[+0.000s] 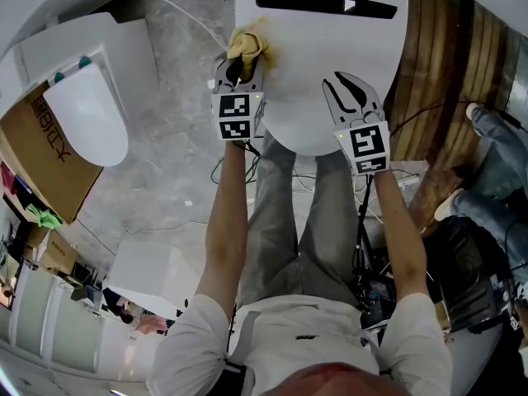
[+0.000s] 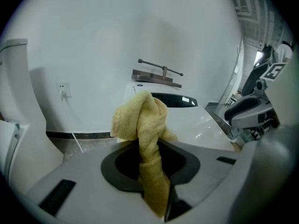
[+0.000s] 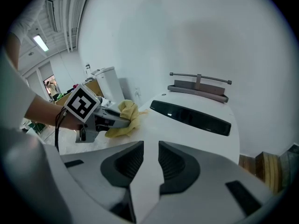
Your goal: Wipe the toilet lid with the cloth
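Observation:
The white toilet lid (image 1: 322,73) lies closed at the top middle of the head view, with a dark panel (image 1: 326,4) behind it. A yellow cloth (image 1: 247,46) rests bunched on the lid's left edge. My left gripper (image 1: 239,73) is shut on that cloth. In the left gripper view the cloth (image 2: 140,120) stands up out of the pinched jaws of my left gripper (image 2: 150,153), with the lid (image 2: 201,125) beyond. My right gripper (image 1: 351,97) hovers over the lid's near right part. Its jaws (image 3: 151,148) stand a narrow gap apart with nothing between them.
A second white toilet seat (image 1: 87,118) lies on a cardboard box (image 1: 41,163) at the left. Cables (image 1: 165,221) run over the grey floor. Wooden boards (image 1: 437,81) and another person's legs (image 1: 495,163) are at the right. A metal rail (image 3: 200,80) is fixed to the wall behind.

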The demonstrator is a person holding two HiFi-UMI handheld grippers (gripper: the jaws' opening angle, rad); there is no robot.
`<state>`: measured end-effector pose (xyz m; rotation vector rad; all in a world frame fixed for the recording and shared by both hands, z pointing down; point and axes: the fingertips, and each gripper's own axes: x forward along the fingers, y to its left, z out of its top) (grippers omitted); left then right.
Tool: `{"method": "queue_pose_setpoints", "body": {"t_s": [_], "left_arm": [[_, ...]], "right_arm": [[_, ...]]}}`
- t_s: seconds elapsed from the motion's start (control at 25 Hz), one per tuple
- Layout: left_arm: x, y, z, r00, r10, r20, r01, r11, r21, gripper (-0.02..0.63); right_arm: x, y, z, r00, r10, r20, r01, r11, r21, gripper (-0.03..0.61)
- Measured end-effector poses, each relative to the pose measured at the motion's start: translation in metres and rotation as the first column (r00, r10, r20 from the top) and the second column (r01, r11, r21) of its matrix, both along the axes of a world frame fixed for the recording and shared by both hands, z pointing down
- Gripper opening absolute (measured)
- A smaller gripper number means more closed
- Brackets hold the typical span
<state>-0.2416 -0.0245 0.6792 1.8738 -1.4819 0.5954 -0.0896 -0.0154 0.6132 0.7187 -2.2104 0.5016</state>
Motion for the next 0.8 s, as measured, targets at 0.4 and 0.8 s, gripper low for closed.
{"method": "queue_pose_setpoints", "body": {"t_s": [0.4, 0.8], "left_arm": [[0.005, 0.021, 0.004, 0.991, -0.13, 0.026, 0.13, 0.991, -0.027, 0.104], [0.037, 0.035, 0.008, 0.98, -0.193, 0.052, 0.196, 0.979, -0.051, 0.104]], "right_arm": [[0.034, -0.003, 0.008, 1.0, 0.0, 0.026, 0.001, 1.0, -0.025, 0.114], [0.066, -0.012, 0.015, 0.999, -0.014, 0.052, 0.016, 0.999, -0.044, 0.114]]}}
